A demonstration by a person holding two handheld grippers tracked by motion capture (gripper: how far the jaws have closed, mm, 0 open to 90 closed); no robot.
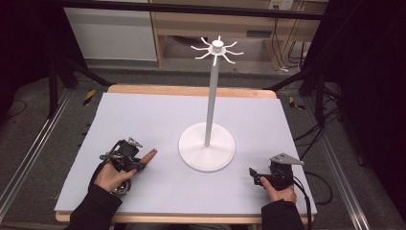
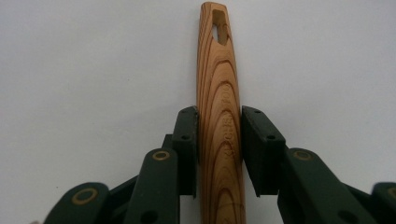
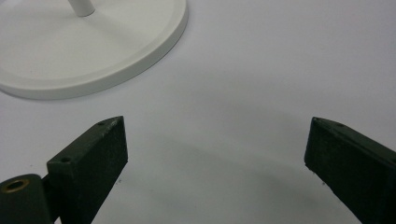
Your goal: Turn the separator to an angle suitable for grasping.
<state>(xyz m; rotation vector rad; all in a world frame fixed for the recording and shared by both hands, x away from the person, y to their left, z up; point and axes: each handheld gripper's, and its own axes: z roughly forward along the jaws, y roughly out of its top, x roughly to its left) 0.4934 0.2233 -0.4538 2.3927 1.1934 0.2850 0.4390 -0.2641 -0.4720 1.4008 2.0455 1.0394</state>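
A wooden handle (image 2: 219,112) with a slot hole near its far end runs between the jaws of my left gripper (image 2: 218,140), which is shut on it. In the high view the wooden handle (image 1: 149,156) sticks out from the left gripper (image 1: 135,165) toward the stand. A white stand with a round base (image 1: 207,152), a tall pole and several hook arms at its top (image 1: 218,49) rises at the table's middle. My right gripper (image 1: 253,176) rests low at the front right; its jaws stand wide apart (image 3: 215,158) over bare table, near the round base (image 3: 93,51).
The table is covered by a pale lilac sheet (image 1: 158,115) with a wooden edge at the back. Black frame rails and cables run along both sides on the floor. A wooden cabinet stands behind the table.
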